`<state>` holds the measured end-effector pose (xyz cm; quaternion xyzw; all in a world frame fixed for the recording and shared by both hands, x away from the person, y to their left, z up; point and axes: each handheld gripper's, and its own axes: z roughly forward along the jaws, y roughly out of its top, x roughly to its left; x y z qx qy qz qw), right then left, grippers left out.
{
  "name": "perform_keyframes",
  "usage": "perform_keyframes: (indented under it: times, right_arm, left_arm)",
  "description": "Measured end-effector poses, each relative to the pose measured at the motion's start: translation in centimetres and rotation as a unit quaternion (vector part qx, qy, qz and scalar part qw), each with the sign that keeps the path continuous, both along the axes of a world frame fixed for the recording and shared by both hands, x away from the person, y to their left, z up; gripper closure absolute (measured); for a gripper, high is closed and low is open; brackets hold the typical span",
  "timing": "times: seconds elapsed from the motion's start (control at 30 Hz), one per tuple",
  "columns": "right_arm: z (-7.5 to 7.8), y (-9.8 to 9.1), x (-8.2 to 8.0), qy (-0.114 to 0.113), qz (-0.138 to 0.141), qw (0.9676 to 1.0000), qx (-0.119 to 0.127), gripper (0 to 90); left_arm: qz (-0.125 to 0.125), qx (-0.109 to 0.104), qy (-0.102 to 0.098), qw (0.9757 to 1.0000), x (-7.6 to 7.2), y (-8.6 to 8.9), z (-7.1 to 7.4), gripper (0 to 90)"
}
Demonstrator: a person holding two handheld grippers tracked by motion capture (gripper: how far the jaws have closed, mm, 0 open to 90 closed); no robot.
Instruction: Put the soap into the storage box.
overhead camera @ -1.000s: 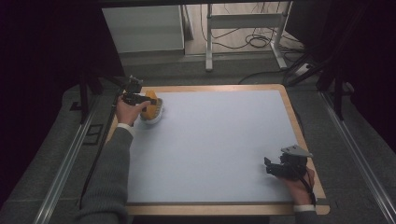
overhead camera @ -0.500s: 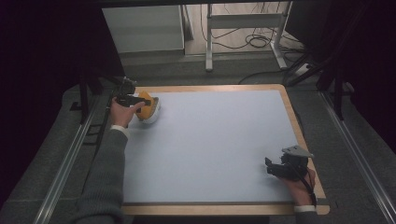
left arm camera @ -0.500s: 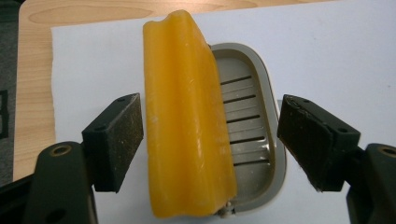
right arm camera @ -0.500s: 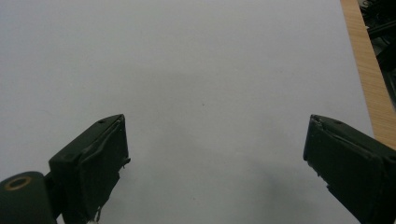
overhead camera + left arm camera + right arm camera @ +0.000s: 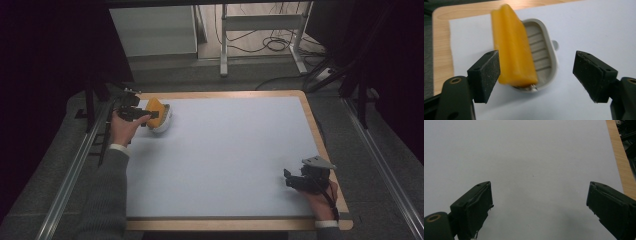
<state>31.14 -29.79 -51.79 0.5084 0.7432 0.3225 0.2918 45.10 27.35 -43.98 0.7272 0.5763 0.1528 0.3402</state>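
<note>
Jaws, left gripper [image 5: 536, 75]: have just been opening, now spread wide; nothing is pinched.
Jaws, right gripper [image 5: 539, 202]: spread over bare white mat [image 5: 235, 160].
Soap bar [image 5: 512, 47]: leaned tilted in grey dish [image 5: 544, 47], far left corner.
Handling: judged stiff, light, slippery; should be taken across long flat sides.

Count of items on the table: one of each object, two grippers.

One yellow soap bar [image 5: 512, 47] leans tilted in one grey ridged soap dish [image 5: 544, 52]; one white mat [image 5: 225, 160] covers one wooden table [image 5: 327, 150]. Two hand-held grippers are present, a left gripper [image 5: 150, 116] and a right gripper [image 5: 289, 177], each with two black jaws, four jaws in all. A small round mark beside the dish, possibly a knob, counts as one.
</note>
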Motion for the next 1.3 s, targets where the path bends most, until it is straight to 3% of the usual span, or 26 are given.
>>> perform_keyframes:
  times: [0.23, 0.4, 0.57, 0.67, 0.77, 0.9, 0.97, 1.1, 1.3]
  right_arm:
    - [0.2, 0.1, -0.1, -0.002, -0.002, 1.0, 0.0, 6.7]
    - [0.3, 0.5, -0.2, -0.005, 0.003, 1.0, -0.003, 6.7]
    - [0.3, 0.7, -0.1, -0.004, 0.005, 1.0, -0.005, 6.6]
    - [0.3, 0.7, -0.1, -0.005, 0.006, 1.0, -0.005, 6.6]
    - [0.3, 0.7, 0.0, -0.004, 0.007, 0.9999, -0.005, 6.6]
    - [0.2, 0.8, 0.1, -0.002, 0.009, 0.9999, -0.005, 6.7]
    - [0.2, 0.8, 0.1, -0.002, 0.01, 0.9999, -0.007, 6.6]
    - [0.1, 0.9, 0.2, -0.002, 0.011, 0.9999, -0.007, 6.6]
    - [0.1, 1.0, 0.3, 0.0, 0.012, 0.9999, -0.007, 6.6]
  left_arm:
    - [-0.048, -0.022, -0.028, 0.9982, -3.4, -0.8, 0.3, 23.6]
    - [-0.082, -0.034, -0.028, 0.9956, -6.0, -1.6, -0.5, 23.3]
    - [-0.086, -0.029, -0.048, 0.9947, -8.5, -2.6, -1.8, 24.8]
    - [-0.093, -0.038, -0.046, 0.9938, -9.6, -2.9, -2.5, 24.6]
    - [-0.097, -0.034, -0.044, 0.9937, -10.5, -2.8, -3.1, 24.5]
    - [-0.101, -0.054, -0.042, 0.9926, -11.9, -2.6, -4.1, 24.9]
    - [-0.105, -0.052, -0.036, 0.9924, -12.4, -2.7, -4.7, 25.0]
    - [-0.113, -0.044, -0.022, 0.9924, -12.8, -2.8, -5.8, 25.1]
    - [-0.115, -0.044, -0.017, 0.9923, -13.0, -2.7, -6.1, 25.1]
